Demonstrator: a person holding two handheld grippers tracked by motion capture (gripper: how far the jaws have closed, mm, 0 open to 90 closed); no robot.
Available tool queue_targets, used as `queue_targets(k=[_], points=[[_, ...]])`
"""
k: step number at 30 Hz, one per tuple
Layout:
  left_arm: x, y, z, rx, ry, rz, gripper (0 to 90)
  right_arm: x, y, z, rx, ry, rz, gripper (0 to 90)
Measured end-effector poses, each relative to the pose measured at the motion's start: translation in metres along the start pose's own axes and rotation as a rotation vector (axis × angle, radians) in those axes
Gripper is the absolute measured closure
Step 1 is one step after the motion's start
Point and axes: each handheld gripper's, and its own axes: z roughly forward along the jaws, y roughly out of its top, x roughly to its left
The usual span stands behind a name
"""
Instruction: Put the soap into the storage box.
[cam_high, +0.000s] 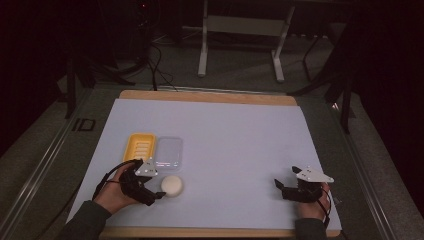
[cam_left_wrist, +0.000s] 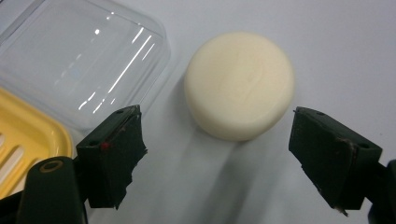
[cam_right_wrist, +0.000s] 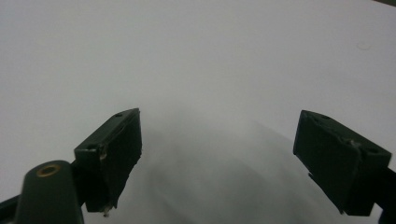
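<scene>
- Clearly the left gripper is the one at work: its tips sit just beside the soap, a round cream puck lying flat on the white mat.
- In the left gripper view the soap lies straight ahead of the jaws and a little toward the right one; both pads stand clear of it, with bare mat between them.
- Those jaws are spread, wider than the puck, and pinch nothing.
- Being round, the soap has no long axis to line up with, so any approach across its width should do; what counts, I judge, is centring the gap on it before the pads come in.
- Just beyond the soap, away from the person, sit a clear lid and a yellow dish, side by side and touching, the dish on the left.
- In the left gripper view the lid comes close to the soap without touching it, so a wide sweep of the left jaw could nudge it.
- Across the mat, the right gripper rests well apart from all three things, near the mat's right edge.
- Its jaws are spread too, over bare mat, holding nothing.
- For the soap, then, the left hand is far nearer; the right would have to cross most of the mat.
</scene>
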Motion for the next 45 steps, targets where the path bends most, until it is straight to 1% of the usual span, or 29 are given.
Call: queue_targets(k=[7,9,12,15,17,19,23,24,25,26,27,29,31,34,38,40,45], points=[[-0.001,0.009,0.004,0.042,-0.005,0.037,17.4,0.000,0.000,0.000,-0.001,0.001,0.001,15.4],[-0.001,0.012,0.006,0.056,-0.007,0.053,16.7,0.000,0.000,0.000,-0.002,0.001,0.001,15.4],[-0.002,0.015,0.009,0.075,-0.014,0.064,16.1,0.000,0.000,0.000,-0.003,0.001,0.002,15.4],[-0.001,0.018,0.012,0.102,-0.018,0.080,15.6,0.000,0.000,0.000,-0.003,0.001,0.002,15.4],[-0.001,0.020,0.014,0.107,-0.020,0.086,15.6,0.000,0.000,0.000,-0.004,0.001,0.002,15.4],[-0.002,0.023,0.016,0.124,-0.027,0.099,15.3,0.000,0.000,0.000,-0.005,0.002,0.002,15.4],[-0.002,0.026,0.018,0.134,-0.032,0.112,15.0,0.000,0.000,0.000,-0.006,0.002,0.001,15.4],[-0.003,0.028,0.020,0.150,-0.038,0.123,14.7,0.000,0.000,0.000,-0.005,0.002,0.002,15.4],[-0.003,0.028,0.020,0.150,-0.038,0.123,14.5,0.000,0.000,0.000,-0.005,0.002,0.002,15.4],[-0.004,0.030,0.023,0.168,-0.034,0.136,13.6,0.000,0.000,0.000,-0.003,0.002,0.002,15.4],[-0.005,0.031,0.024,0.174,-0.030,0.143,12.8,0.000,0.000,0.000,-0.002,0.003,0.001,15.4],[-0.005,0.031,0.024,0.174,-0.030,0.143,12.6,0.000,0.000,0.000,0.000,0.003,0.000,15.4],[-0.005,0.035,0.029,0.192,-0.041,0.155,12.8,0.000,0.000,0.000,0.001,0.003,-0.002,15.4],[-0.005,0.037,0.030,0.200,-0.049,0.157,13.3,0.000,0.000,0.000,0.000,0.004,0.000,15.4],[-0.004,0.040,0.035,0.226,-0.059,0.169,14.6,0.000,0.000,0.000,-0.001,0.005,0.000,15.4],[-0.004,0.041,0.036,0.228,-0.062,0.170,14.7,0.000,0.000,0.000,-0.001,0.005,0.000,15.4],[-0.004,0.044,0.041,0.262,-0.070,0.185,14.7,0.000,0.000,0.000,-0.001,0.005,-0.001,15.4]])
